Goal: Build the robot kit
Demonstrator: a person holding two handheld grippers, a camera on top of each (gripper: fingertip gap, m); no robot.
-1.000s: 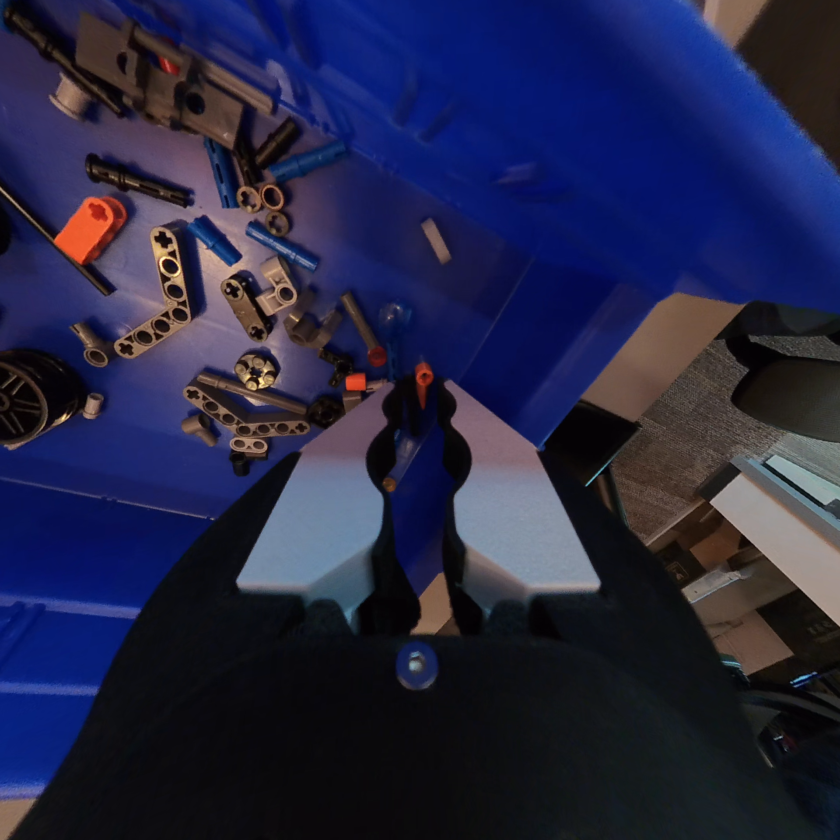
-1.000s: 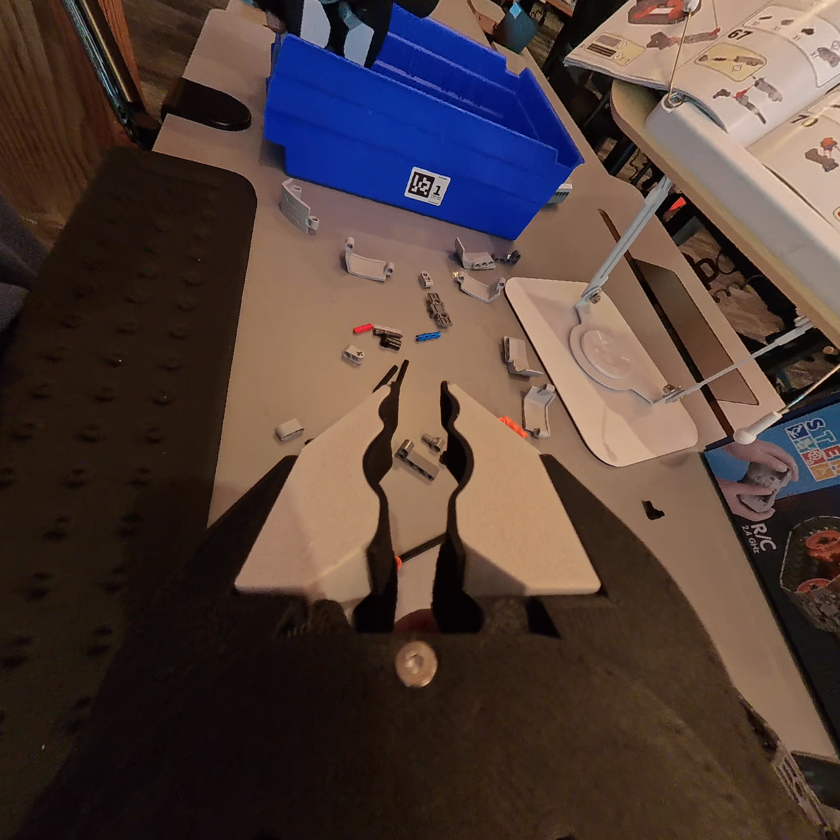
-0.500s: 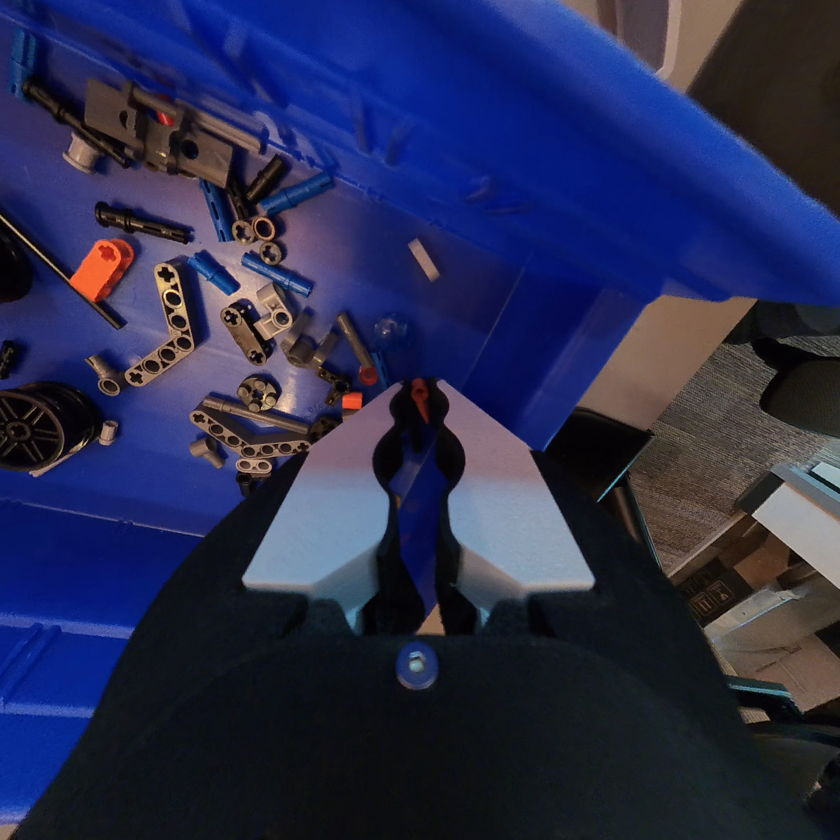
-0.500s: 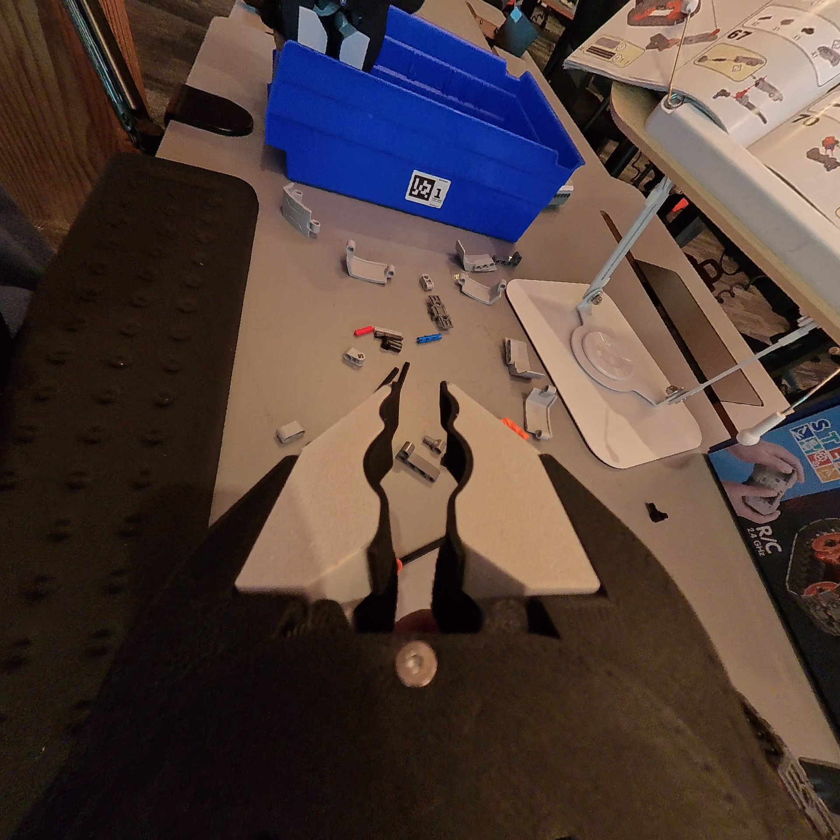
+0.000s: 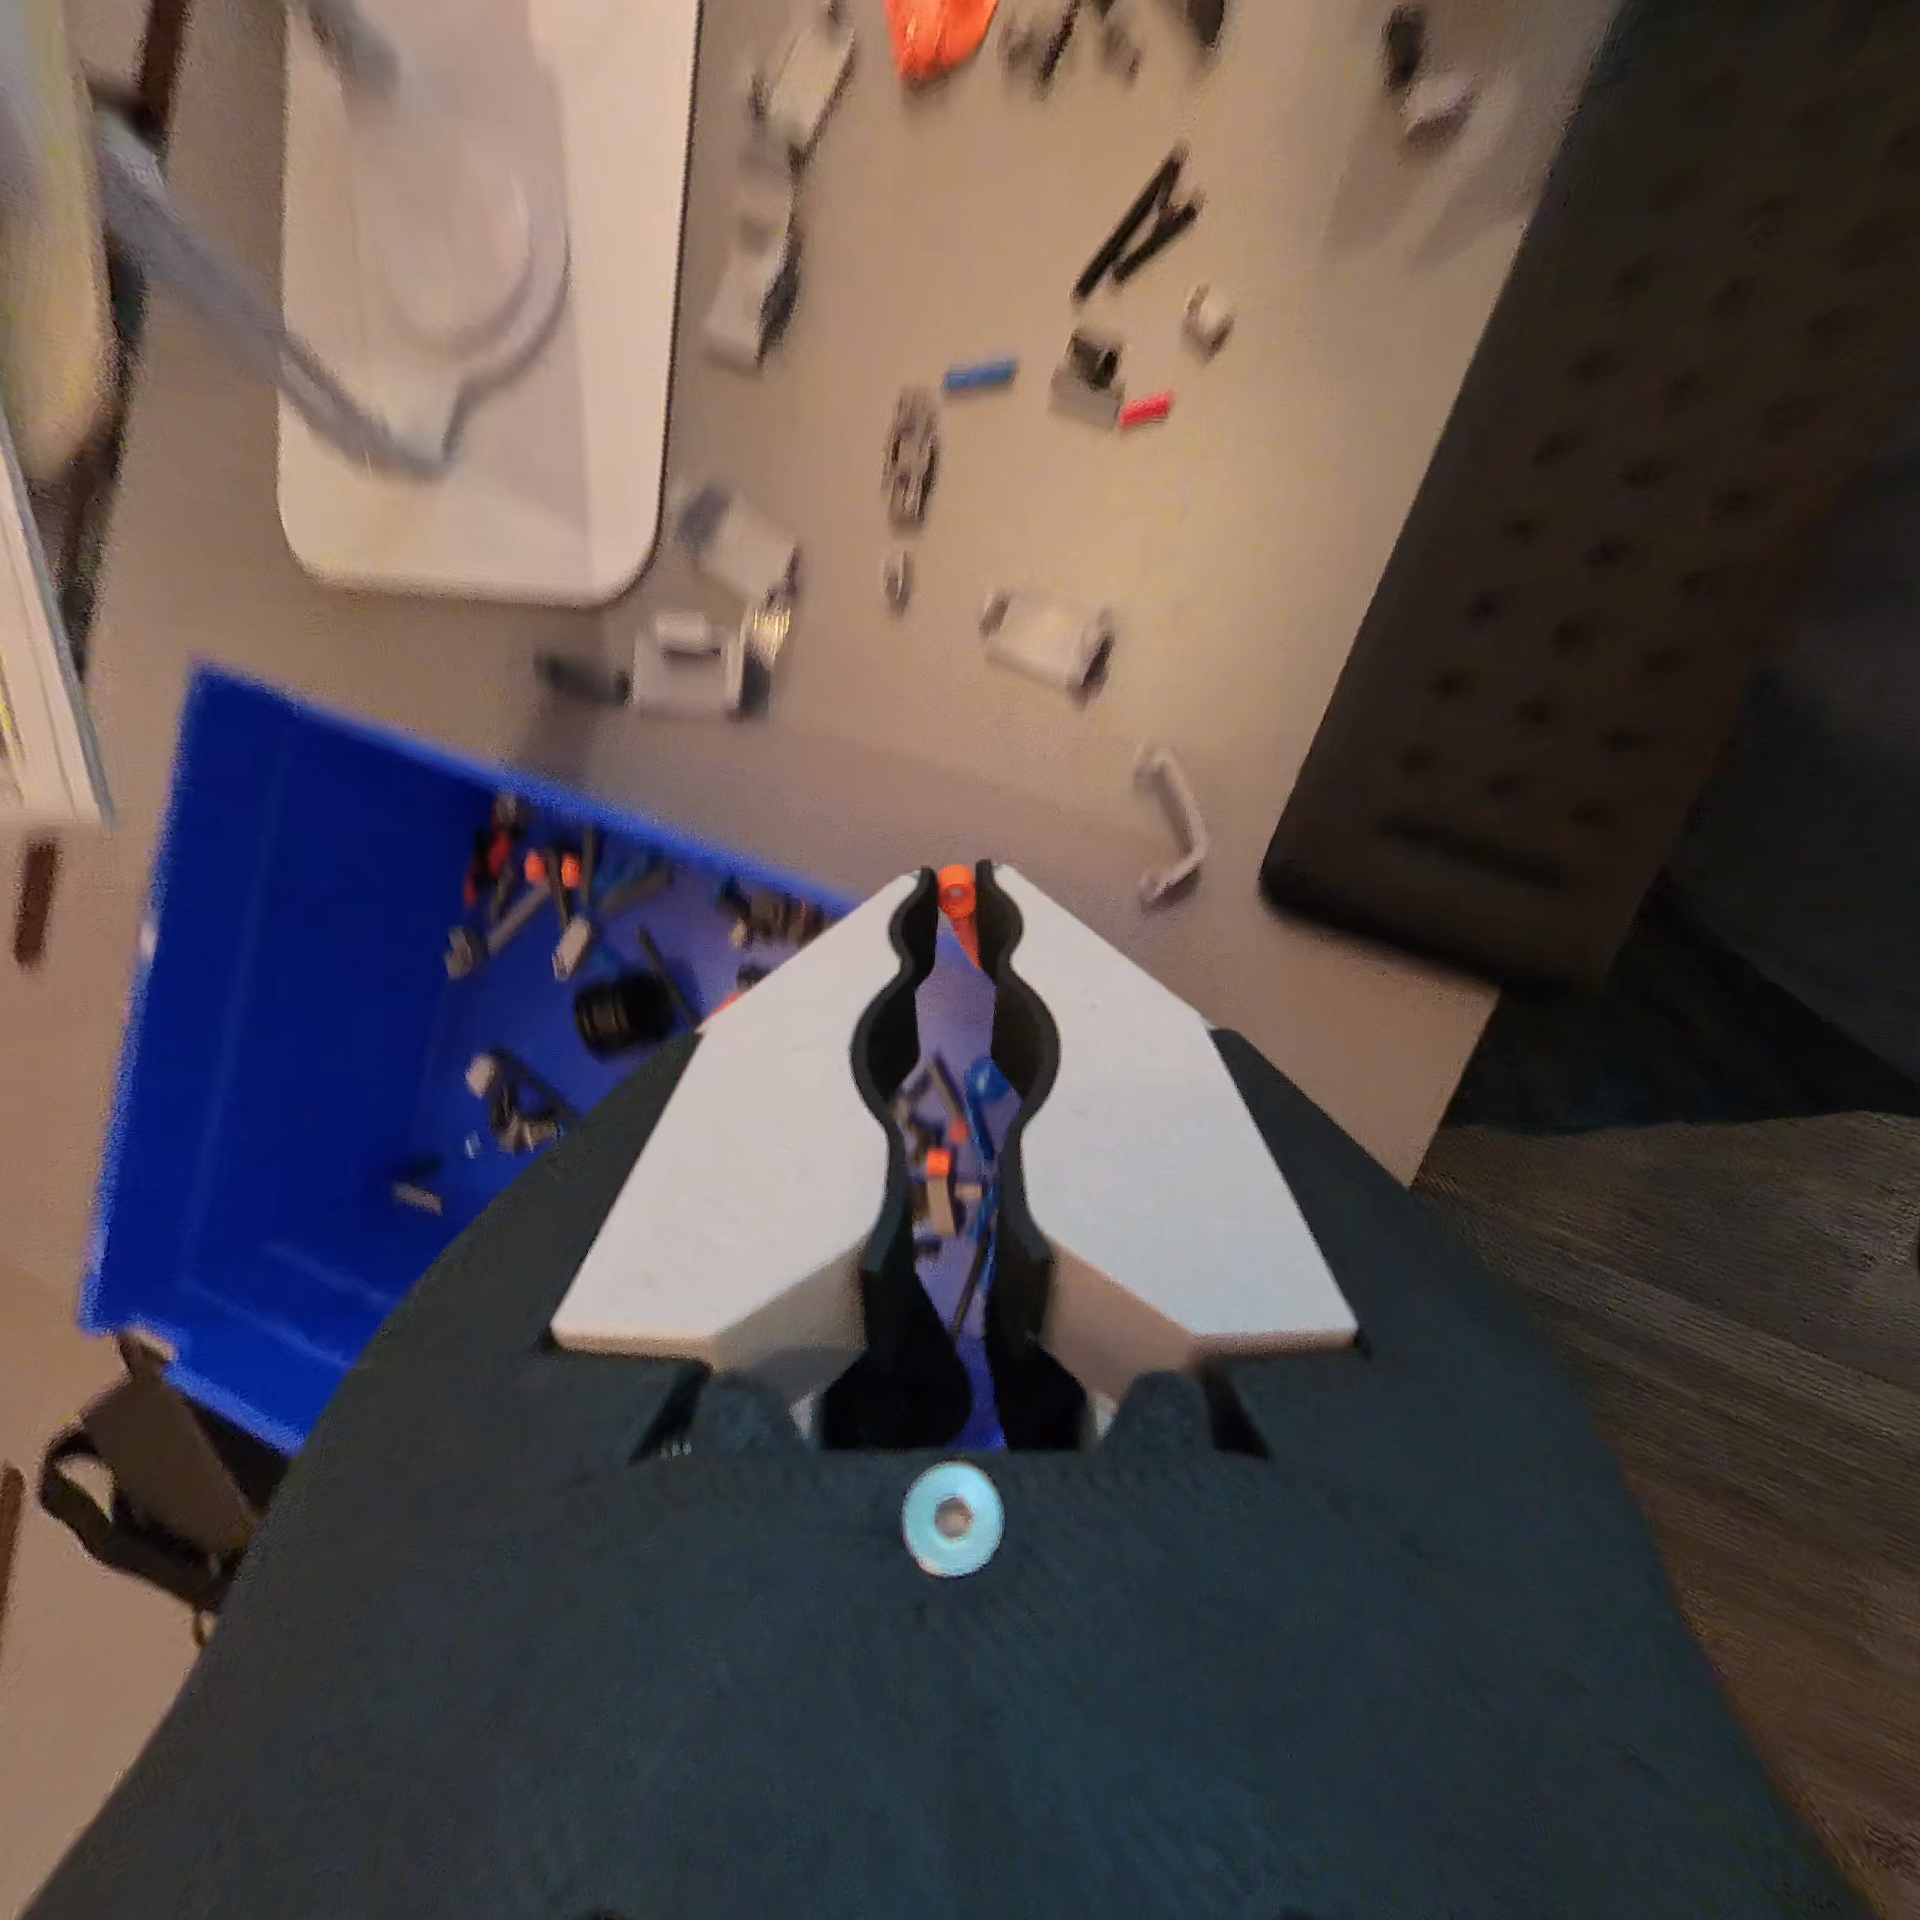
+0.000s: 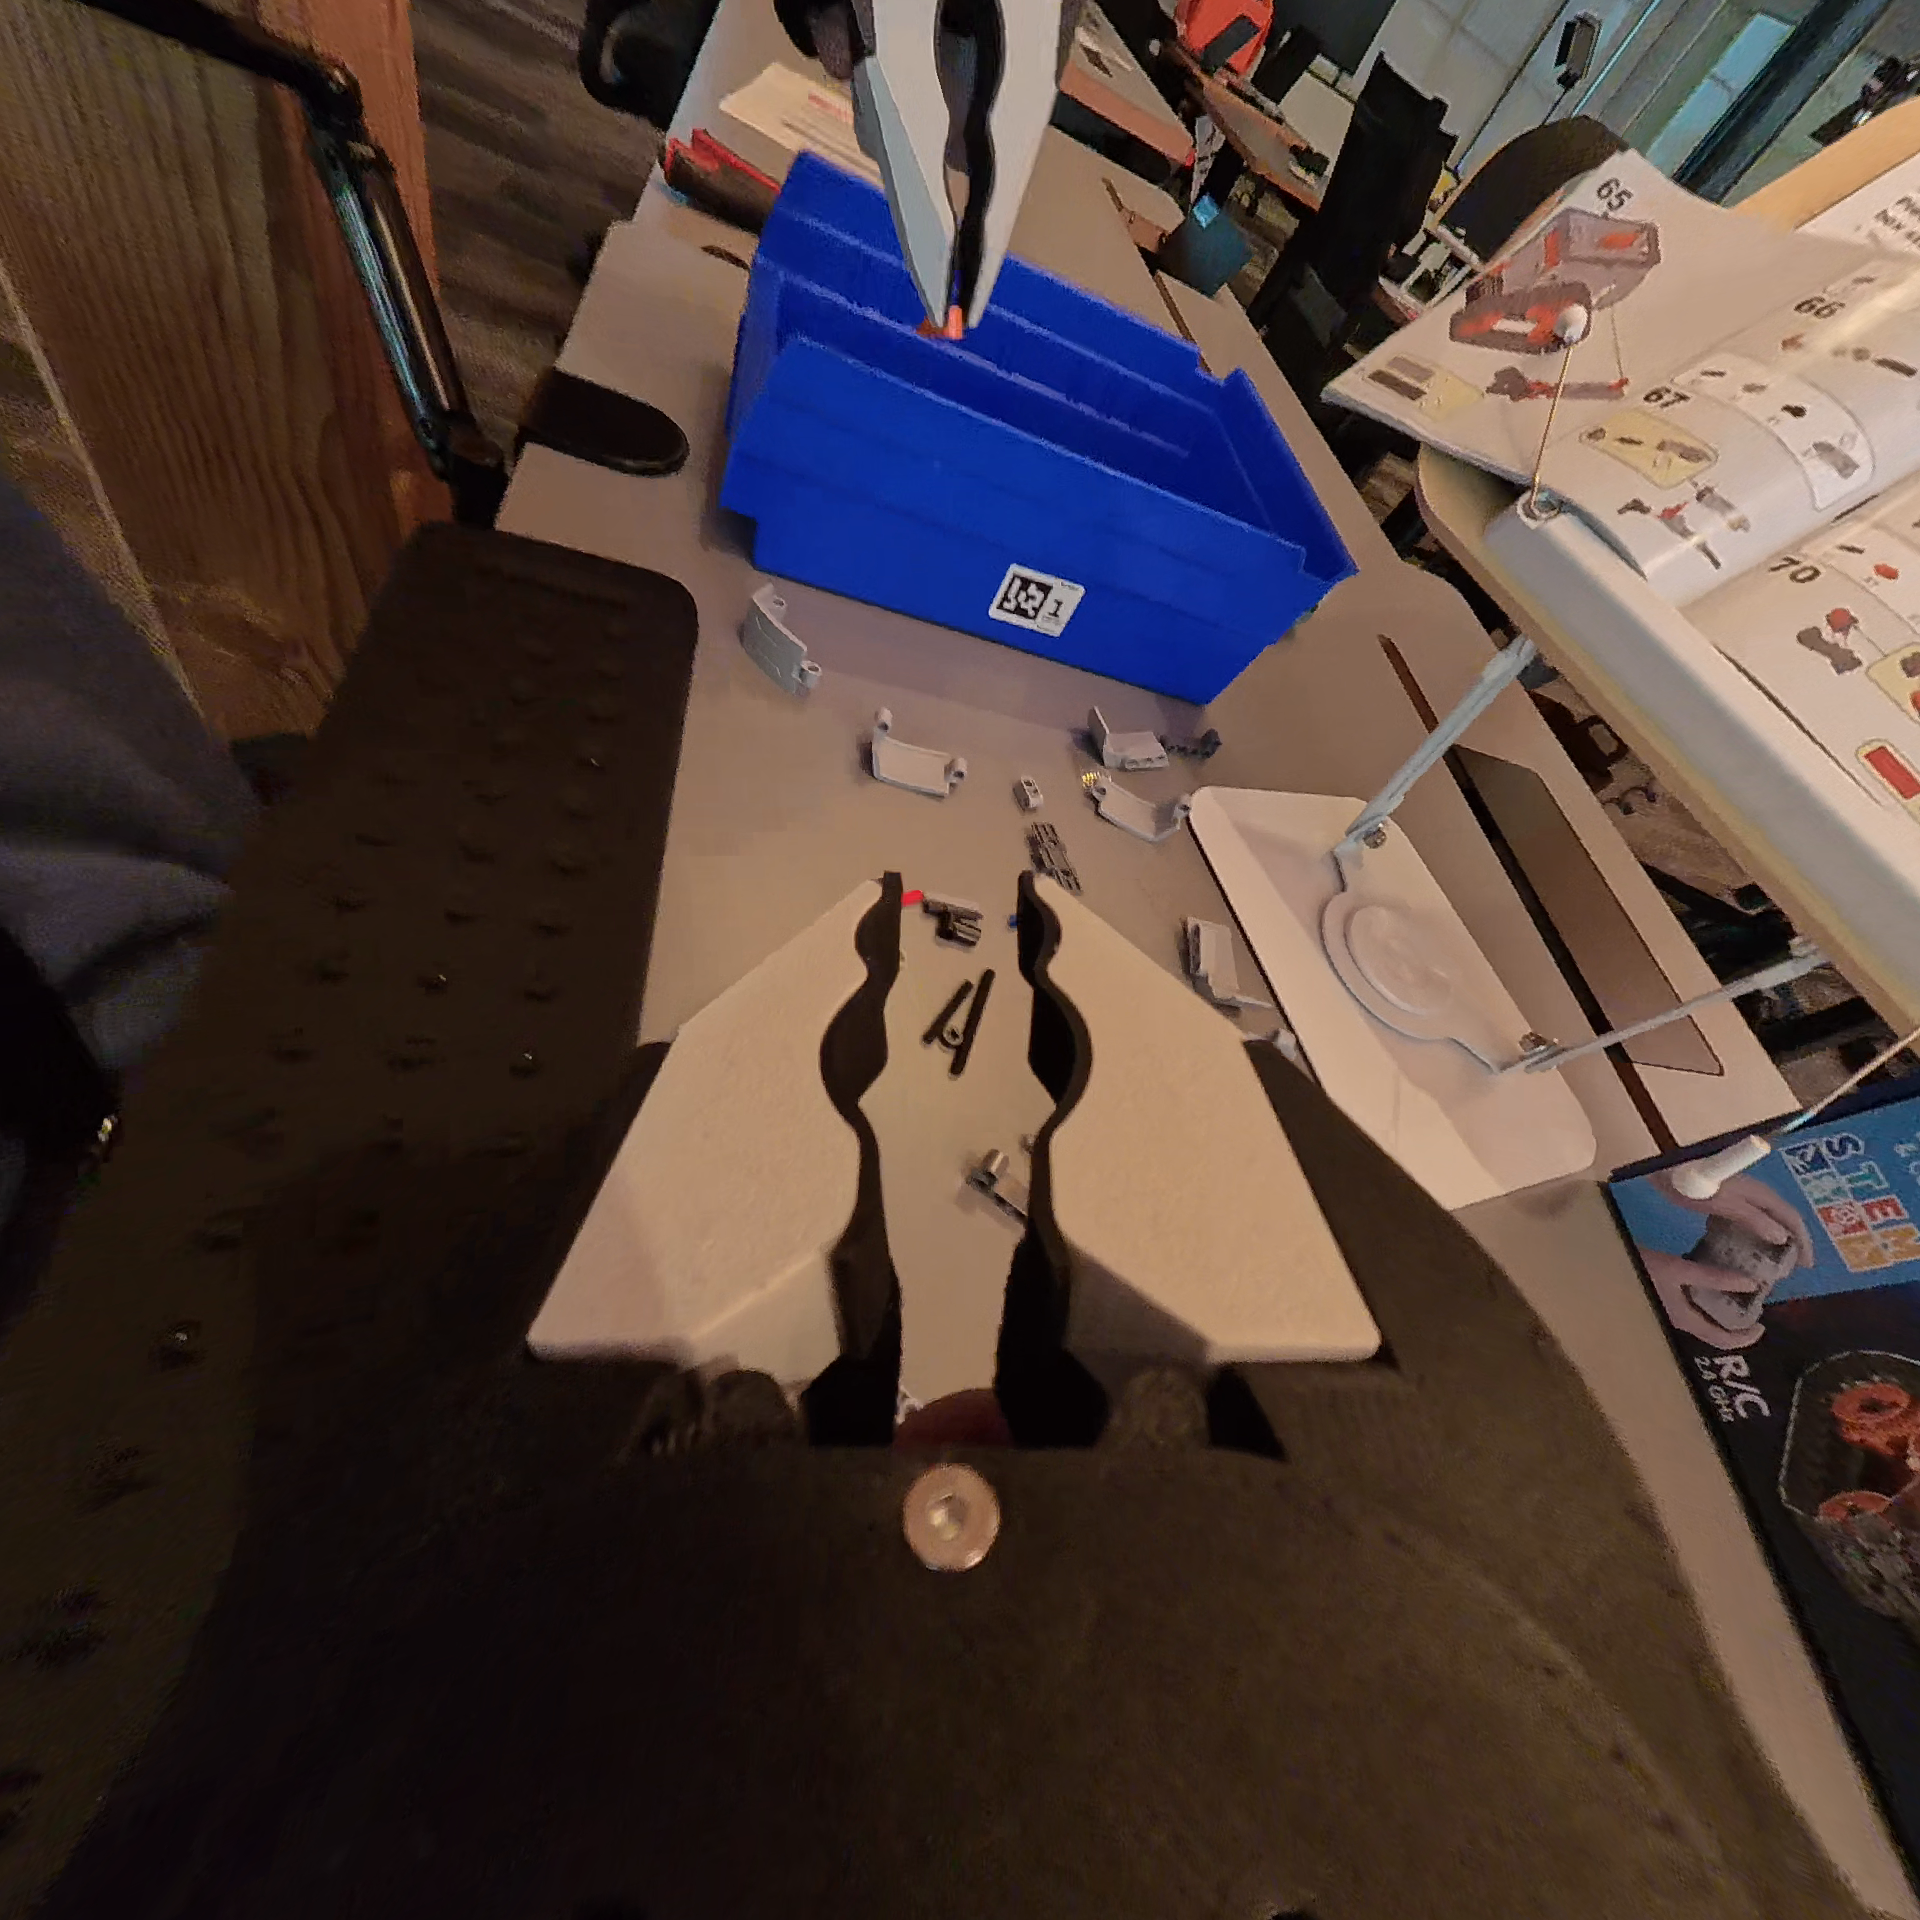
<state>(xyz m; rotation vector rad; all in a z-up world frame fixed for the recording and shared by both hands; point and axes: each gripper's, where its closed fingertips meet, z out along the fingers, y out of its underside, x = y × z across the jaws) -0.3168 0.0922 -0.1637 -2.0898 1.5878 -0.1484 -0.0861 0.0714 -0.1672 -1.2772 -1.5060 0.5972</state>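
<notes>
My left gripper (image 5: 954,883) is shut on a small orange pin (image 5: 958,906) and holds it in the air above the blue bin (image 5: 260,1018), which holds several small black, grey, blue and orange building parts. The right wrist view shows the same gripper (image 6: 951,312) hanging over the bin (image 6: 997,488) with the orange pin (image 6: 943,324) at its tips. My right gripper (image 6: 954,894) is open and empty, low over the grey table (image 6: 790,831). Two black pins (image 6: 961,1023) and a small grey connector (image 6: 997,1179) lie on the table between its fingers.
Grey panels and small red, blue and black parts are scattered on the table between the bin and my right gripper. A white tray (image 6: 1288,925) with a wire stand sits to the right. A black studded mat (image 6: 447,935) lies to the left. An open instruction booklet (image 6: 1714,436) is far right. One gripper's finger ends stand about 25 cm off the other's.
My left gripper has risen out of the bin with the orange pin and swung round to look back over the table. My right gripper has moved forward and its jaws stand wider apart.
</notes>
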